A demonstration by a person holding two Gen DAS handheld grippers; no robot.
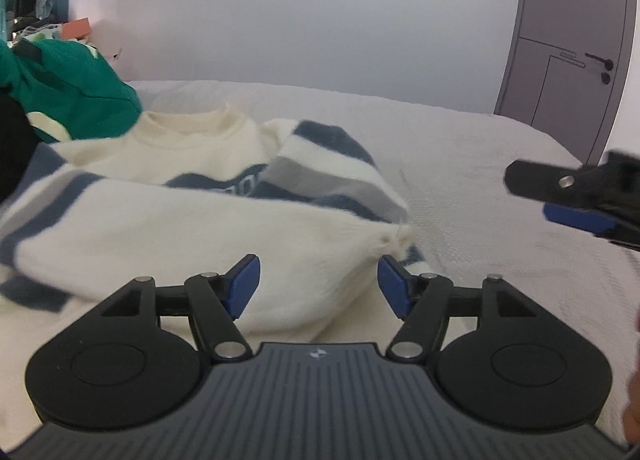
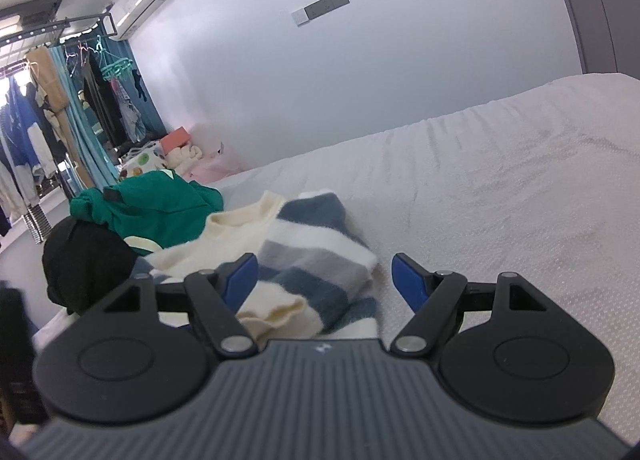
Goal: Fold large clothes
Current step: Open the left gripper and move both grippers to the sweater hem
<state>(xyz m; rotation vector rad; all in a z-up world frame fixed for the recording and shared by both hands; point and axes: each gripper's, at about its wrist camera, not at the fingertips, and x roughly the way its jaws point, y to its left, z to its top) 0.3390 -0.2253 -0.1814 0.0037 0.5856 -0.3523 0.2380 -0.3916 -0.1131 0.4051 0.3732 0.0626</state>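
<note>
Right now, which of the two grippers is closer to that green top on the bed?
Left. The left gripper is over the striped sweater beside the green top. The right gripper is farther right, by the sweater's sleeve.

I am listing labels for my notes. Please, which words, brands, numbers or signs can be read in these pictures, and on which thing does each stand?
Lettering on the chest of the striped sweater: partly hidden by a fold and blurred, not readable.
Small white emblem on the left gripper body: a sign only, no letters.
Small white emblem on the right gripper body: too small to read.
No other text can be read.
</note>
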